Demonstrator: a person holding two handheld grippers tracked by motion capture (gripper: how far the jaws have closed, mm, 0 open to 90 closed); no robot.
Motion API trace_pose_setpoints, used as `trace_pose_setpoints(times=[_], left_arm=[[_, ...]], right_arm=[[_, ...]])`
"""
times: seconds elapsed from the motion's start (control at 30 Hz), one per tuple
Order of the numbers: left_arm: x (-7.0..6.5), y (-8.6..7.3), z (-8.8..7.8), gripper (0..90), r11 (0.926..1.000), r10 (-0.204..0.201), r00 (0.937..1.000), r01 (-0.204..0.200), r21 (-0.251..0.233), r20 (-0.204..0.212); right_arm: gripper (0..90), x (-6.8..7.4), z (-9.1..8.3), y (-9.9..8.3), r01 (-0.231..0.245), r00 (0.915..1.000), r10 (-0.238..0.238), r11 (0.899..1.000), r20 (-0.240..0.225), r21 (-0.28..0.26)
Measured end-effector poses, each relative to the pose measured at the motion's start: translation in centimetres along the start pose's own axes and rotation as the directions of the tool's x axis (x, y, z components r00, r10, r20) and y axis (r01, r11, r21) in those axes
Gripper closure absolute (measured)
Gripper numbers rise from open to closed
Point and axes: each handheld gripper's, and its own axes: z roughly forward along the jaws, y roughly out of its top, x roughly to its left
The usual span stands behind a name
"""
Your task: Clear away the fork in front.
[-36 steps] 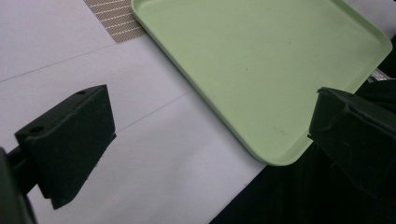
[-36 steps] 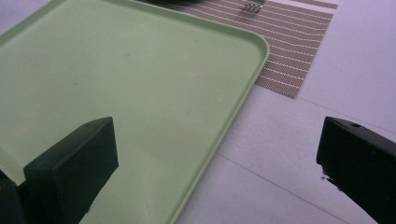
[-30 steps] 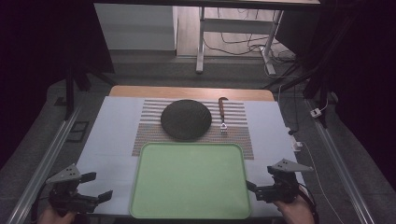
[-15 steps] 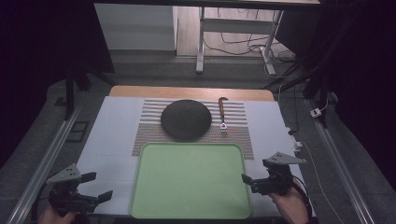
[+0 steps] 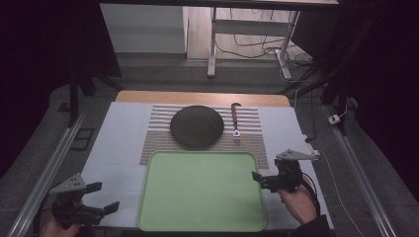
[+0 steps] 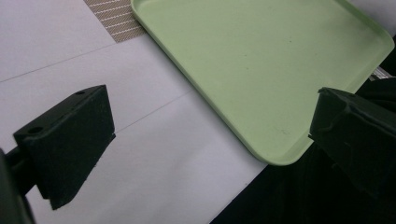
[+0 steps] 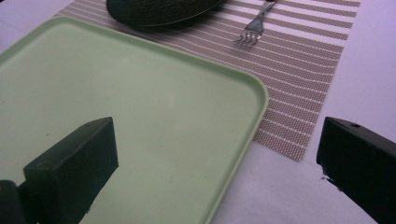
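Note:
A light green tray (image 5: 197,190) lies empty on the near middle of the table. Behind it a dark round plate (image 5: 196,126) and a fork (image 5: 235,123) with a brown handle rest on a striped placemat (image 5: 158,143). My left gripper (image 5: 104,196) stands open at the tray's near left corner, apart from it. In the left gripper view the jaws of my left gripper (image 6: 210,135) are wide apart over the tray (image 6: 261,60) corner. My right gripper (image 5: 258,180) is open at the tray's right edge; the rim of the tray (image 7: 140,121) lies between its jaws (image 7: 215,163).
The white table cover (image 5: 118,148) runs around the tray and mat, with a wooden strip (image 5: 202,98) at the far edge. Metal rails (image 5: 44,168) flank the table. A cable (image 5: 341,192) trails at the right. The plate (image 7: 159,9) and the fork (image 7: 252,32) lie beyond the tray.
My right gripper has moved forward and left, up to the tray's right edge. The left gripper has stayed where it was.

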Motion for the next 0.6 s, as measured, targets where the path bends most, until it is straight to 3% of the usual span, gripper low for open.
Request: trace_pose_setpoints(times=[0.37, 0.6], left_arm=[[0.0, 0.0, 0.0, 0.0, 1.0, 0.001, 1.0, -0.001, 0.001, 0.0], [0.0, 0.0, 0.0, 0.1, 1.0, 0.001, 1.0, -0.001, 0.002, 0.0]], right_arm=[[0.0, -0.9, 2.5, 1.3, 0.055, 0.9934, -0.061, 0.997, 0.097, 0.062], [0.0, -1.1, 3.8, 2.3, 0.088, 0.9889, -0.097, 0.993, 0.113, 0.08]])
